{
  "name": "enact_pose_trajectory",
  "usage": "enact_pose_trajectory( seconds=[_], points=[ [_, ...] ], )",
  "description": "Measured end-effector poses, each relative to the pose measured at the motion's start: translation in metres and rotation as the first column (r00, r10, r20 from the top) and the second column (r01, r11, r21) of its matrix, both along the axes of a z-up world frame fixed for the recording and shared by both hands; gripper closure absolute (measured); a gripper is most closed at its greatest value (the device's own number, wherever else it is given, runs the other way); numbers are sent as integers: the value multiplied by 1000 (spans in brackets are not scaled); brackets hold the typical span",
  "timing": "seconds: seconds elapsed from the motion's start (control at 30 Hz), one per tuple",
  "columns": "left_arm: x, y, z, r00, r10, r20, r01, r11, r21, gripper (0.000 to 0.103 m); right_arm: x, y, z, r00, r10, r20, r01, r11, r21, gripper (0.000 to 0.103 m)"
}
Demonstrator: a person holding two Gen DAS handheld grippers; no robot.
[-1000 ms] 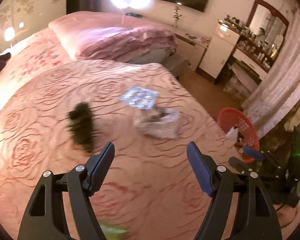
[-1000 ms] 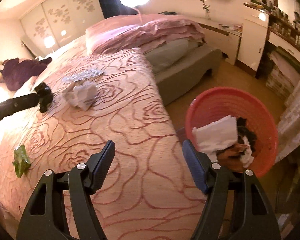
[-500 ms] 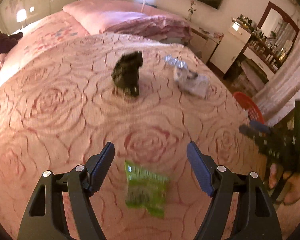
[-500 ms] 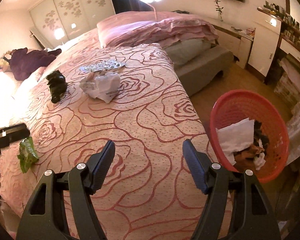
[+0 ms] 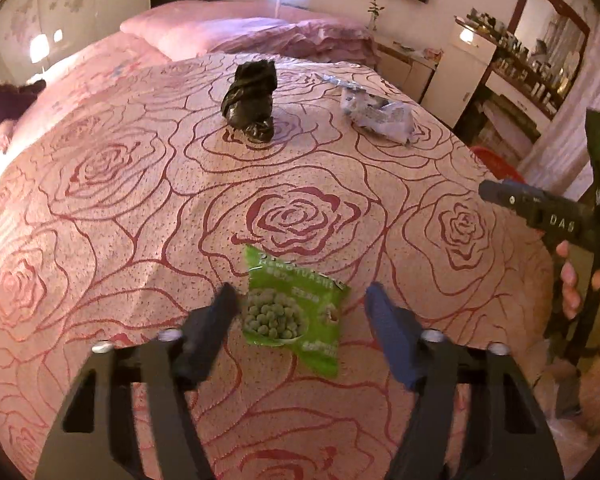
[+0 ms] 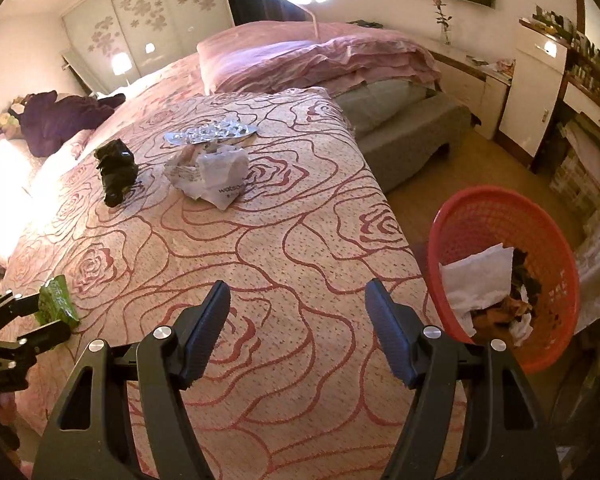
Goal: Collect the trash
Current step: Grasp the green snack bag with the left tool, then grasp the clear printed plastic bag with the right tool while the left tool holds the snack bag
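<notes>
A green snack packet [image 5: 292,304] lies flat on the rose-patterned bedspread [image 5: 140,216]. My left gripper [image 5: 298,304] is open, with its fingers on either side of the packet, not touching it. The packet also shows in the right wrist view [image 6: 56,302], between the left gripper's fingers [image 6: 24,320]. A crumpled black bag [image 5: 250,100] [image 6: 116,170], a crumpled white bag [image 5: 376,114] [image 6: 212,174] and a silver blister sheet [image 6: 210,134] lie further up the bed. My right gripper [image 6: 298,308] is open and empty above the bed's foot.
A red basket [image 6: 496,216] holding white paper and other trash stands on the floor right of the bed. Pink pillows [image 6: 300,56] lie at the head, dark purple clothes [image 6: 60,116] at far left. Cabinets and shelves [image 6: 540,80] line the right wall.
My left gripper has swung from the black and white bags to the green packet, which now lies between its open fingers. My right gripper has drifted slightly; the basket stays at the right.
</notes>
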State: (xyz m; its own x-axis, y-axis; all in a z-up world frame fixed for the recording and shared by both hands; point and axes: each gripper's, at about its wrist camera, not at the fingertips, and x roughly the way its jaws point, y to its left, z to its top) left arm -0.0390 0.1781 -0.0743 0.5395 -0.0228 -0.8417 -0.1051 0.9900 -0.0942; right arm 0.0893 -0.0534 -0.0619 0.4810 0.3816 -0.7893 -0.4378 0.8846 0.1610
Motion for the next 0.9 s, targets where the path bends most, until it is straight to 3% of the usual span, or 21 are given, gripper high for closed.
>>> enact_pose_trajectory(
  seconds=[0.03,0.23,0.6,0.9],
  points=[
    [0,-1,0,1000,-3,4,3,1000,13,55,0,1,0,1000,0,2,0,1000,-1,35],
    [-2,-2,1,999,-13,31,13,1000,26,59,4,4,-1,1000,-1,3,1,1000,-7,35],
    [10,9,5,999,18,44,-18,1000,-13,61,20,23,7,999,31,34,-30,999,-20,35],
    [25,25,12,995,75,62,-72,996,-47,61,46,66,9,994,104,43,-102,994,-27,35]
  ],
)
